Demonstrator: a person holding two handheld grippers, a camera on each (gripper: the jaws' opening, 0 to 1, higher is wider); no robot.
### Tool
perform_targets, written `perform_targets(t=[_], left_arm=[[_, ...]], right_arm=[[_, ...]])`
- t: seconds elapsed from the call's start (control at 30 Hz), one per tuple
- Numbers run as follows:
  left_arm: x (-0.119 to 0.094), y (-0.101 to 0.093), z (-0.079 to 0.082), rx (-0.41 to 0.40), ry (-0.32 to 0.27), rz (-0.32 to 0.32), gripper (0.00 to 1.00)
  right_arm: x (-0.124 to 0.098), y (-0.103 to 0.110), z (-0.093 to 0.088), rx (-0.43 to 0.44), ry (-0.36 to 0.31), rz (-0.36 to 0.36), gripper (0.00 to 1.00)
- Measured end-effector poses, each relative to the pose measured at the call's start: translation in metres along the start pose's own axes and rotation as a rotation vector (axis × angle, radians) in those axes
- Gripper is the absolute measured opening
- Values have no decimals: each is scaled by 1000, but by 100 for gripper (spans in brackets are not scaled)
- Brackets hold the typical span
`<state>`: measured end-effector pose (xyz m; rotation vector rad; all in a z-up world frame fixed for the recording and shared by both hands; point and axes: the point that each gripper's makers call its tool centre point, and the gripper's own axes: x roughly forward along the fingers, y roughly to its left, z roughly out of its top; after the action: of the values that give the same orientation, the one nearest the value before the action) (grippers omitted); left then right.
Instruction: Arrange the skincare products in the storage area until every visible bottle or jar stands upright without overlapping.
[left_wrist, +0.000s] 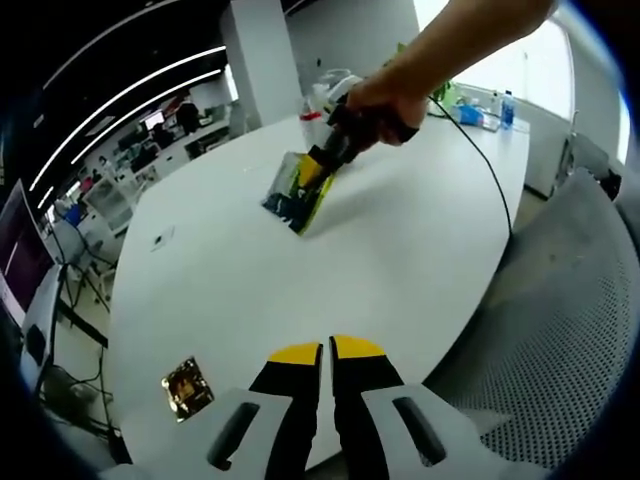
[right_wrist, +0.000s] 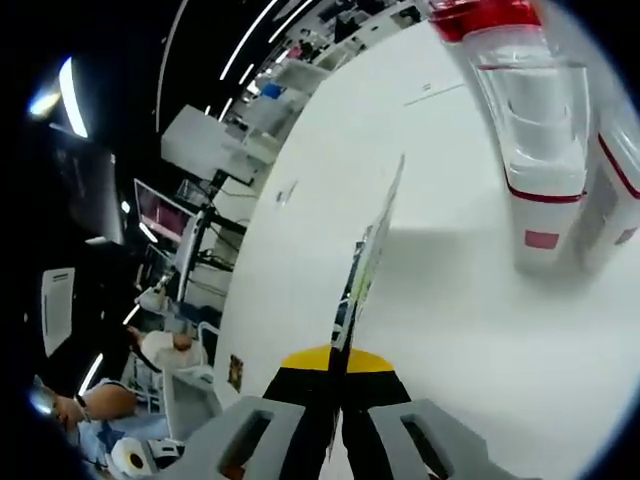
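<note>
In the right gripper view my right gripper (right_wrist: 337, 362) is shut on a thin flat sachet (right_wrist: 366, 262), seen edge-on and rising from the jaws. Two clear bottles with red caps and red bands (right_wrist: 535, 130) stand upright just beyond it, at the upper right. In the left gripper view a hand holds that right gripper (left_wrist: 326, 160) over the middle of the white table (left_wrist: 400, 260), the green and dark sachet (left_wrist: 295, 192) hanging from it. My left gripper (left_wrist: 326, 352) is near the table's front edge, jaws together with nothing between them. A small gold sachet (left_wrist: 187, 387) lies flat to its left.
Bottles and a white object (left_wrist: 322, 100) stand at the table's far end. A black cable (left_wrist: 485, 160) runs across the table's right side. A grey mesh chair (left_wrist: 565, 330) stands at the right. Desks and monitors (right_wrist: 165, 215) lie beyond the table.
</note>
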<state>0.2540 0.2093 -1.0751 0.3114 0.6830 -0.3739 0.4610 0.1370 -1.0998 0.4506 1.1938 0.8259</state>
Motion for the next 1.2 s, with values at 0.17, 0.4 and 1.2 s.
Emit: perform_targets(t=[0.17,0.4,1.2], left_arm=[[0,0,-1,-1,3,1,0],[0,0,-2,0,9,-1,0],[1,1,-3,0,12,2,0]], right_arm=[[2,-11,4,35,-7,-46,0],[1,-26,8,37,1,-128,0],[-14,-58,9,-116,7,-324,17]])
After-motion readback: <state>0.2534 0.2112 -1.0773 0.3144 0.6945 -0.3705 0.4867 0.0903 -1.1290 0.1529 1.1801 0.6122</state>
